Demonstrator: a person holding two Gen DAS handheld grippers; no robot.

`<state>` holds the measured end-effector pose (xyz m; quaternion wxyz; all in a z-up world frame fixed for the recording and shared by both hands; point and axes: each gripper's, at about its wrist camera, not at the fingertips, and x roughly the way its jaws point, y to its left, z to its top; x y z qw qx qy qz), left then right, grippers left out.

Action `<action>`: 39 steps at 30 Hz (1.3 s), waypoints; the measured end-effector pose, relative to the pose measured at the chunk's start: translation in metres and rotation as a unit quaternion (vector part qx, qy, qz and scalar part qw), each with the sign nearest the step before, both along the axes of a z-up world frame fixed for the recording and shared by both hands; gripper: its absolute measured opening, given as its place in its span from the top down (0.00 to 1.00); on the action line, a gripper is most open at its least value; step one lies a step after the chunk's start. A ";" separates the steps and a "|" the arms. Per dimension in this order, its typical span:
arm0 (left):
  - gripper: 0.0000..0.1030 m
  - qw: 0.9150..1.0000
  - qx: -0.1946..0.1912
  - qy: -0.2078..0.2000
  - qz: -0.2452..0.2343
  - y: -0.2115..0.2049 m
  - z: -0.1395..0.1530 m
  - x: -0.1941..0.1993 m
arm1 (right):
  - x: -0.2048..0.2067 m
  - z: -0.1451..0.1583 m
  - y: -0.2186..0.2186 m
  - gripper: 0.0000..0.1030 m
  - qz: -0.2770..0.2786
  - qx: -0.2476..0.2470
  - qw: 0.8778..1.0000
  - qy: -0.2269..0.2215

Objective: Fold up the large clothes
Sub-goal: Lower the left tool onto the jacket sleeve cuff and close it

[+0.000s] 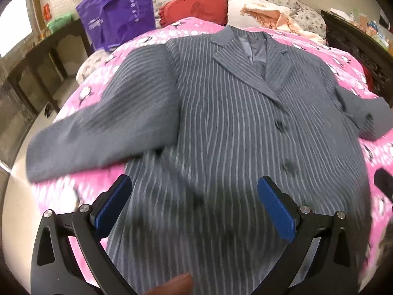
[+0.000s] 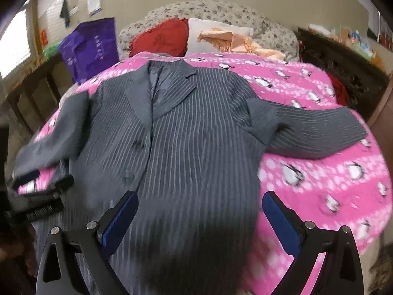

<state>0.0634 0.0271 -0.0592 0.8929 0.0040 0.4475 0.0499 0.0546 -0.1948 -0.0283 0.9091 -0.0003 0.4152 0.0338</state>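
Left tongs (image 1: pixel 194 191) and right tongs (image 2: pixel 200 206) both hang spread wide with nothing gripped, your blue pads sitting low in each frame over the lower body of the pinstriped jacket (image 1: pixel 221 113). Jacket lies face-up and spread flat on the pink penguin blanket (image 2: pixel 319 167), collar toward the pillows at top of frame, one sleeve (image 1: pixel 86 135) out at left of the left view, the other sleeve (image 2: pixel 307 132) out at right of the right view. Likely you're poised at the hem with sleeves splayed so each side can be folded inward; motion blur hides finer detail.
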 end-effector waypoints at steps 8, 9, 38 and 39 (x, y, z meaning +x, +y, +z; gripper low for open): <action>0.00 1.000 -0.005 0.008 -0.015 -0.010 -0.041 0.062 | 0.097 -0.042 0.020 0.03 0.014 -0.003 1.000 0.010; 0.00 1.000 -0.005 0.014 -0.018 -0.012 -0.050 0.064 | 0.102 -0.050 0.019 0.03 0.018 -0.001 1.000 0.010; 0.00 0.998 -0.062 -0.027 -0.006 0.028 -0.016 0.005 | 0.050 -0.040 -0.008 0.05 0.023 -0.005 1.000 0.004; 0.00 0.998 -0.055 -0.035 0.004 0.040 -0.009 -0.004 | 0.038 -0.034 -0.009 0.05 0.031 -0.007 0.999 -0.010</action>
